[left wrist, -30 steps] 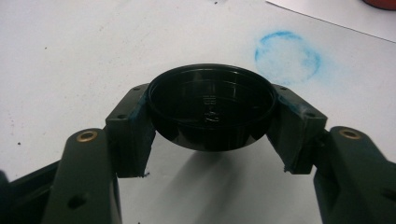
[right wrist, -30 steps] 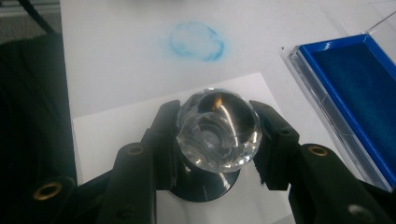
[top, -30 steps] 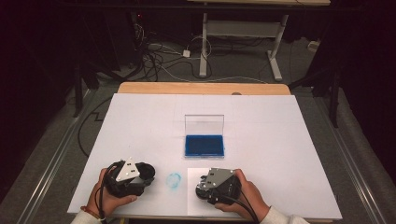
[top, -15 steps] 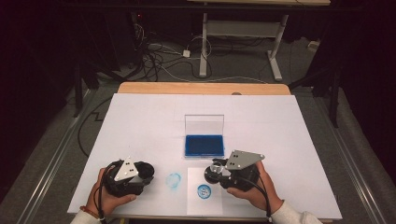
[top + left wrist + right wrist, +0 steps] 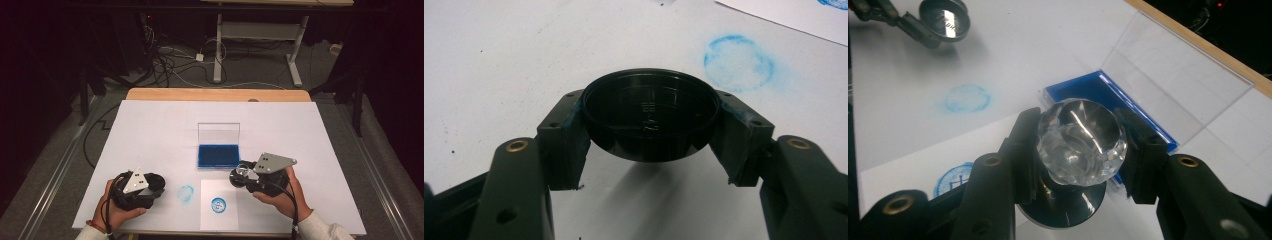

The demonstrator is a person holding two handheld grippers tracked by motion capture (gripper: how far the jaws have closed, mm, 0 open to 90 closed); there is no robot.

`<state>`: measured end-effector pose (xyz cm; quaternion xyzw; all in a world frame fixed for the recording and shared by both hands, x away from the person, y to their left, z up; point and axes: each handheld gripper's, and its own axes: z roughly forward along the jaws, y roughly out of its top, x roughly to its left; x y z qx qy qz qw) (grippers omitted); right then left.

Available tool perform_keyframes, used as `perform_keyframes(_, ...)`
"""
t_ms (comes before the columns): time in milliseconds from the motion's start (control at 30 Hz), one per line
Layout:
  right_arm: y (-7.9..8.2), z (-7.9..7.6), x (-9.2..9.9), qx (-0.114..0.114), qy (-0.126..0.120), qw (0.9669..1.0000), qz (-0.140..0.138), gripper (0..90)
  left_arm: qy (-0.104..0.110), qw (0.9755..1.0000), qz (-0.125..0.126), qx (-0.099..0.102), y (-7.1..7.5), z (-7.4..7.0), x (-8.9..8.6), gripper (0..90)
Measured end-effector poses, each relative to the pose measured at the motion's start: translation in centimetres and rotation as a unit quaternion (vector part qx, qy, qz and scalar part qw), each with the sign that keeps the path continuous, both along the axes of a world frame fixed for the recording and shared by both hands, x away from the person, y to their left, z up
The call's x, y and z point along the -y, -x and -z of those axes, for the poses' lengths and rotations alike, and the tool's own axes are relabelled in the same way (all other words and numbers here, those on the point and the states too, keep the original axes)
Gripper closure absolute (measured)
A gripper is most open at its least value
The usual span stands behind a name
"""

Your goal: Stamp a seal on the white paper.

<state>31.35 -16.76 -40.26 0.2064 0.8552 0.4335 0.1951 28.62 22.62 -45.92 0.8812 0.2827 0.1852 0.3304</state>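
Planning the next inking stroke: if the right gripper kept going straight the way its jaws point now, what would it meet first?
Most likely the blue ink pad in its open clear case: the right gripper, shut on the clear-handled stamp, points right at it. How high it hangs over the pad is unclear.

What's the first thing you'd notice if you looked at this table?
The bright blue ink pad in the middle of the white table, with its clear lid standing up behind it. Near it, the right gripper holds a stamp with a sparkly clear knob above the pad's edge. Closer to the person, a round blue stamp print sits on a paper sheet, beside a pale blue smudge.
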Motion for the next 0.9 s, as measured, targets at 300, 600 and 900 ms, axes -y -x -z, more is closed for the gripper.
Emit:
perform_keyframes(300,-0.8,-0.2,1.1,0.005,-0.008,0.9996,0.026,57.0,-0.001,1.0,0.004,-0.003,-0.1,0.1,0.1,36.7)
perform_keyframes(600,-1.5,-0.6,2.1,0.009,-0.021,0.9988,0.043,57.1,-0.004,1.0,0.002,-0.007,-0.3,0.2,0.2,36.7)
perform_keyframes(900,-1.5,-0.8,2.4,0.015,-0.024,0.9988,0.041,57.1,-0.006,0.9999,0.006,-0.008,-0.3,0.2,0.2,36.7)
